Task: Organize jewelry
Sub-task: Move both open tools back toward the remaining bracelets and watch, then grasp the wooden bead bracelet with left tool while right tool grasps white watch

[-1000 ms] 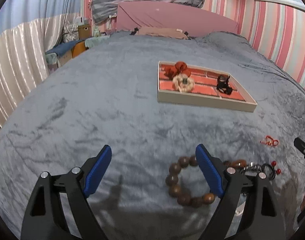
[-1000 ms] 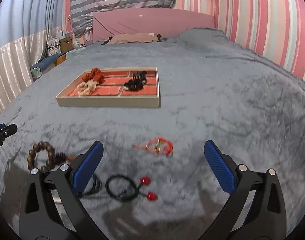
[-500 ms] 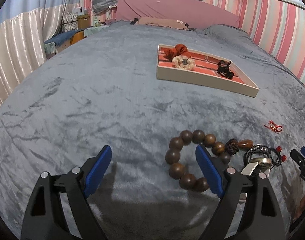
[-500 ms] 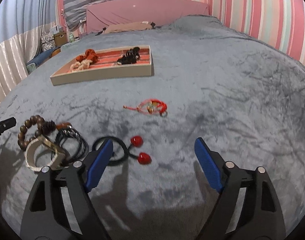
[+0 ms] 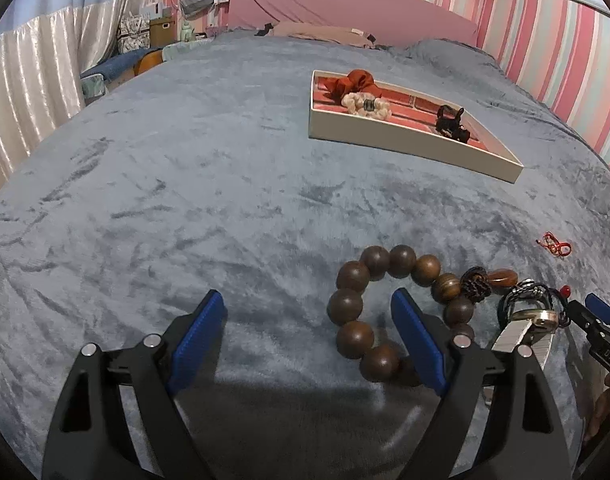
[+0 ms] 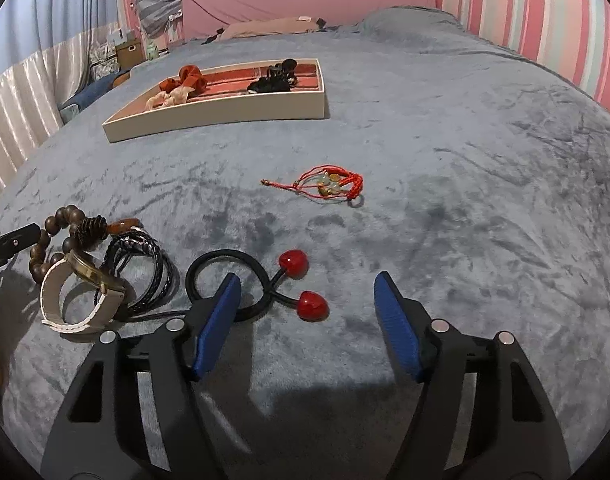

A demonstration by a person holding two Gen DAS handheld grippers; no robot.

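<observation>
The right tongs [image 6: 307, 322] hang low over the grey plush bed [image 6: 445, 128], spread with nothing pinched, their jaws having just been narrowing; the black hair tie [image 6: 225, 272] with two glossy red heart beads lies between the blue pads, nearer the left one. To lift it well, I'd close on the thin elastic loop rather than the slippery beads. The left tongs [image 5: 309, 338] are spread too, the right pad inside the ring of the wooden bead bracelet [image 5: 355, 306]. At twelve o'clock waits the shallow tray [image 6: 225, 114], holding fabric scrunchies. A red cord bracelet [image 6: 329, 186] lies between.
</observation>
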